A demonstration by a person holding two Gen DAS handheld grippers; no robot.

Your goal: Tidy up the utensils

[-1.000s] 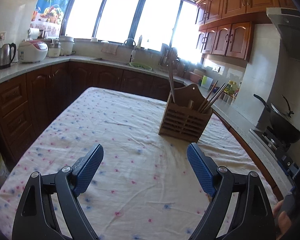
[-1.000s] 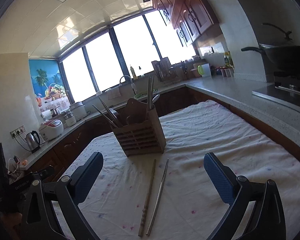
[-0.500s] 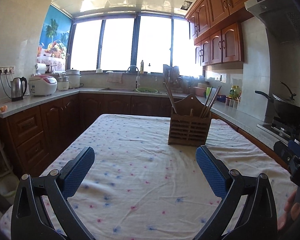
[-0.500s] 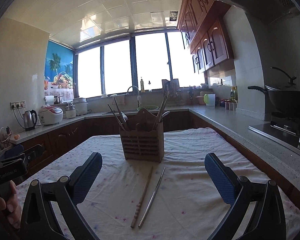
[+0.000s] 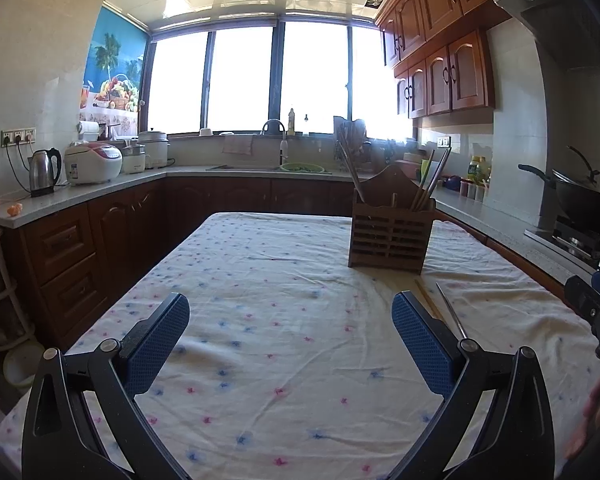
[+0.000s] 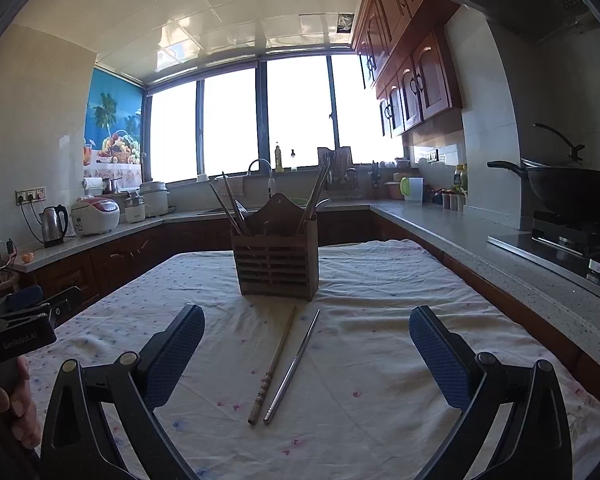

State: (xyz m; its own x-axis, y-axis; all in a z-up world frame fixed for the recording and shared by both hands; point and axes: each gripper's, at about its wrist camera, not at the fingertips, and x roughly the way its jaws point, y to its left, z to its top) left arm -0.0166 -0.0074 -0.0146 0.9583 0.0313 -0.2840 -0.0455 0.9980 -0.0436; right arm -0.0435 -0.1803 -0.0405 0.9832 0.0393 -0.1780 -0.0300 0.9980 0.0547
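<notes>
1. Two loose utensils lay side by side on the tablecloth (image 6: 380,360), straight ahead of the right gripper (image 6: 307,344) and between its spread fingers as that camera saw them: a wooden chopstick (image 6: 274,366) on the left and a metal chopstick (image 6: 293,366) on the right, nearly parallel, close at the near ends and slightly fanned apart at the far ends.
2. Just beyond their far tips stood a slatted wooden utensil holder (image 6: 278,258), upright on the cloth, with several chopsticks and other utensils leaning out of its left and right compartments.
3. The right gripper's jaws stood wide apart with nothing between the blue pads; it hovered over the cloth, touching neither chopstick.
4. The left gripper (image 5: 291,340) was likewise spread fully, empty, above bare cloth.
5. From the left gripper the holder (image 5: 390,236) sat ahead and to the right, and the two loose chopsticks appeared just past its right finger (image 5: 422,348), partly hidden by it.
6. A hand (image 6: 16,404) held the left gripper's handle at the left edge of the right view.
7. Around the table ran a countertop (image 6: 440,224), with a wok (image 6: 572,192) well off to the right.
</notes>
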